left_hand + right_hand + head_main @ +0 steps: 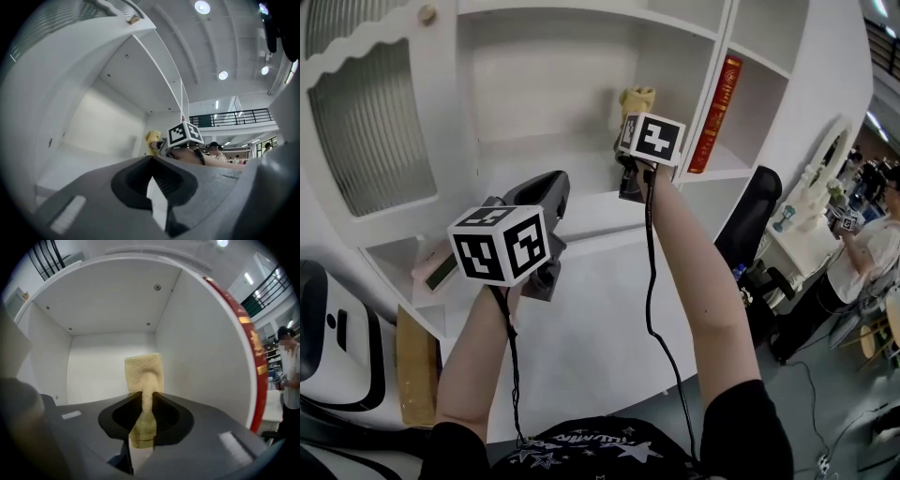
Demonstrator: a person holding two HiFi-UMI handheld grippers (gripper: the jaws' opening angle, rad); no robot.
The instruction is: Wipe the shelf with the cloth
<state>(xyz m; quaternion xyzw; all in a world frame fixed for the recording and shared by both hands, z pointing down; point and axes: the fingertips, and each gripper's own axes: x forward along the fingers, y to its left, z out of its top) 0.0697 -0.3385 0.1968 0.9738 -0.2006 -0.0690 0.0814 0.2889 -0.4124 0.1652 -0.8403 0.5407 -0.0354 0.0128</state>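
Note:
A yellow cloth [637, 97] sticks up from my right gripper [634, 159], which is raised into the white shelf's [581, 202] middle compartment, near its right wall. In the right gripper view the cloth [144, 371] is pinched between the shut jaws of the right gripper [144, 397] and stands upright before the compartment's back wall. My left gripper [546, 195] hovers lower and to the left, by the shelf's front edge. In its own view the left gripper [152, 158] is shut with nothing in it, and the cloth [153, 138] shows further off.
A red book [716, 114] stands in the compartment to the right, and its spine [251, 352] is close beside the right gripper. A ribbed cabinet door [366, 122] is at the left. A white counter [591, 328] lies below, with a black chair [748, 220] and a person [872, 248] to the right.

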